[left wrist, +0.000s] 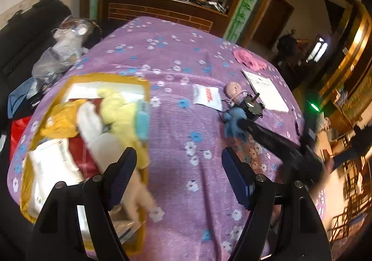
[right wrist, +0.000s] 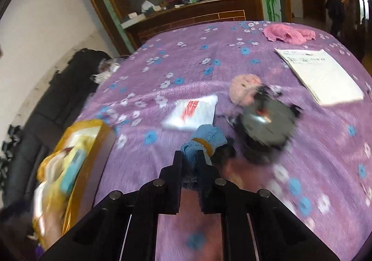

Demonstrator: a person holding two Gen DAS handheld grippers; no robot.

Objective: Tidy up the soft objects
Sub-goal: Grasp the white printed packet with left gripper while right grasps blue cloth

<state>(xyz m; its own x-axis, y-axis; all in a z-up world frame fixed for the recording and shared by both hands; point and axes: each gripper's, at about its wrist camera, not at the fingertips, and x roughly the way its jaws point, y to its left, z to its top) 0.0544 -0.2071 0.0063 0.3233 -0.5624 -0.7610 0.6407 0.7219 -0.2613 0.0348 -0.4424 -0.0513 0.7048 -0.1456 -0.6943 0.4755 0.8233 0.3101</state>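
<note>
My right gripper (right wrist: 190,156) is shut on a blue rolled towel (right wrist: 204,141) with an orange band, held above the purple floral cloth (right wrist: 181,68). The left wrist view shows that towel (left wrist: 233,121) held by the right gripper's black fingers. My left gripper (left wrist: 179,163) is open and empty, beside a yellow box (left wrist: 141,82) on the left. The box holds a yellow soft toy (left wrist: 116,110), white packets and other soft things. A pink fluffy ball (right wrist: 243,86) and a pink cloth (right wrist: 288,33) lie on the table.
A white packet with red print (right wrist: 193,112) lies mid-table. A black round device (right wrist: 267,126) sits right of the towel. A white booklet (right wrist: 320,75) lies at the right. A dark sofa (right wrist: 58,89) stands left of the table, a cluttered wooden counter (right wrist: 197,5) behind.
</note>
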